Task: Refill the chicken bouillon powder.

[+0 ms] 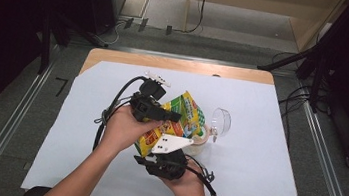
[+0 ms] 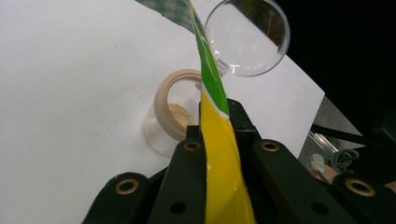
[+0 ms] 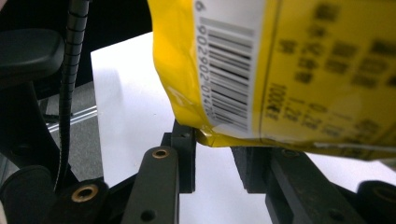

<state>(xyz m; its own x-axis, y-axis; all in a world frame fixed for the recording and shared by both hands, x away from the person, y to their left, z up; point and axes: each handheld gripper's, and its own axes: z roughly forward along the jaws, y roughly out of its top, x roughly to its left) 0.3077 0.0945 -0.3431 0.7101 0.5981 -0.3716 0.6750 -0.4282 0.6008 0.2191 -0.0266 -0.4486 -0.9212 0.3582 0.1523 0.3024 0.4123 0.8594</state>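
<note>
Your small clear jar point(image 2: 170, 116) stands open on the white sheet point(image 1: 109, 120), a little pale powder on its bottom, its clear lid point(image 2: 247, 35) beside it. The yellow snack bag point(image 1: 180, 116) hangs tilted above the jar. Grey floor and dark stands surround the table. Your left gripper point(image 2: 215, 119) is clamped on the bag's edge; your right gripper point(image 3: 212, 154) sits under the bag's corner, jaws parted

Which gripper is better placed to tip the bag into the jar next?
Left. The left gripper is clamped on the bag directly above the jar; the right gripper only sits under its bottom corner.
</note>
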